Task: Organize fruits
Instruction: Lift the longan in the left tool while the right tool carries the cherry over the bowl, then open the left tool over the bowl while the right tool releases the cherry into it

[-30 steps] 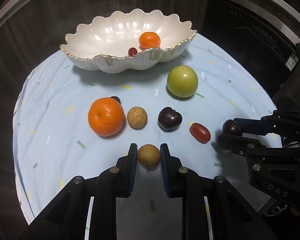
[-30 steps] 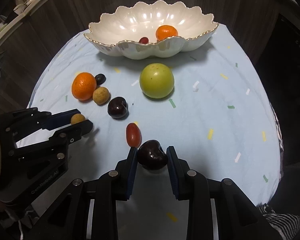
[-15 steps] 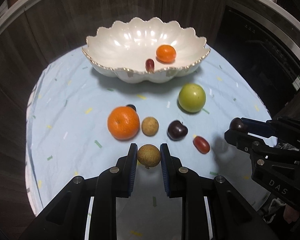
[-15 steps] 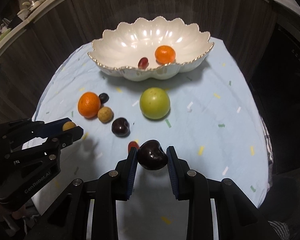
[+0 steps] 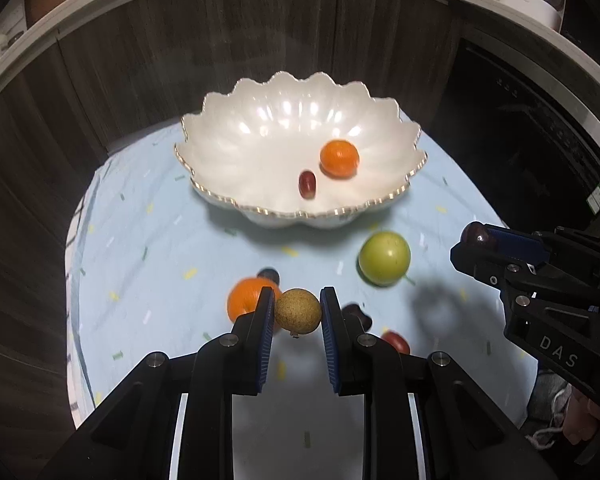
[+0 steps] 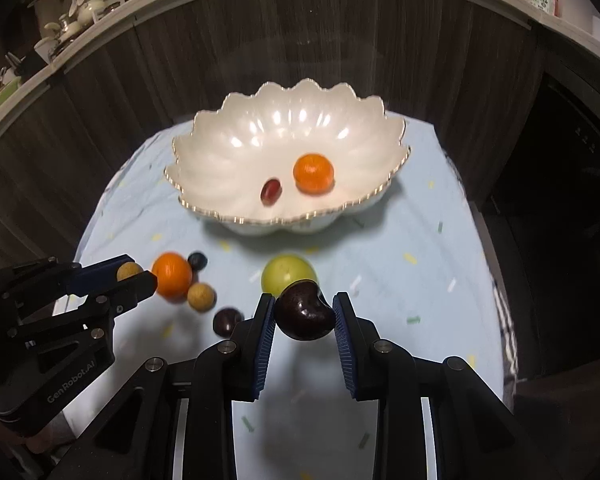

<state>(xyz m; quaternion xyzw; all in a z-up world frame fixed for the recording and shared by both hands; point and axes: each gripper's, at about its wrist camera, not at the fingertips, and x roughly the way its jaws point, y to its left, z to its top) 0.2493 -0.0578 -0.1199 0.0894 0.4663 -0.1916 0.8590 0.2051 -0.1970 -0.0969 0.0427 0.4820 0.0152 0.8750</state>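
the left hand-held gripper [image 5: 298,312] sits low in its own view, its blue pads pinching a tan, rough-skinned longan [image 5: 298,311] that hangs clear above the worktop [image 5: 140,264], which is covered in a pale blue cloth with confetti marks. partly hidden behind its left finger lies a large orange [image 5: 246,298], with a small dark grape [image 5: 269,275] touching it at 1 o'clock. in the right wrist view a second longan [image 6: 200,296] rests just beside that orange at 5 o'clock, and a dark cherry [image 6: 227,320] lies near it, further toward 4 o'clock. a red grape tomato [image 5: 396,342] shows just past the left gripper's right finger.

toward 12 o'clock stands the scalloped white bowl [image 5: 236,136] with a gold rim. inside it lie a small tangerine [image 5: 339,158] and, just apart at its 8 o'clock, a red grape [image 5: 307,185].

a green apple [image 5: 384,258] sits on the cloth between the bowl and the grippers, at about 5 o'clock from the bowl.

the right hand-held gripper [image 6: 304,316] pinches a dark, glossy cherry-like fruit [image 6: 305,316] between its pads, lifted off the cloth, its top edge overlapping the apple in that view. from the left wrist camera this gripper enters at 3 o'clock, the dark fruit showing at its tips.
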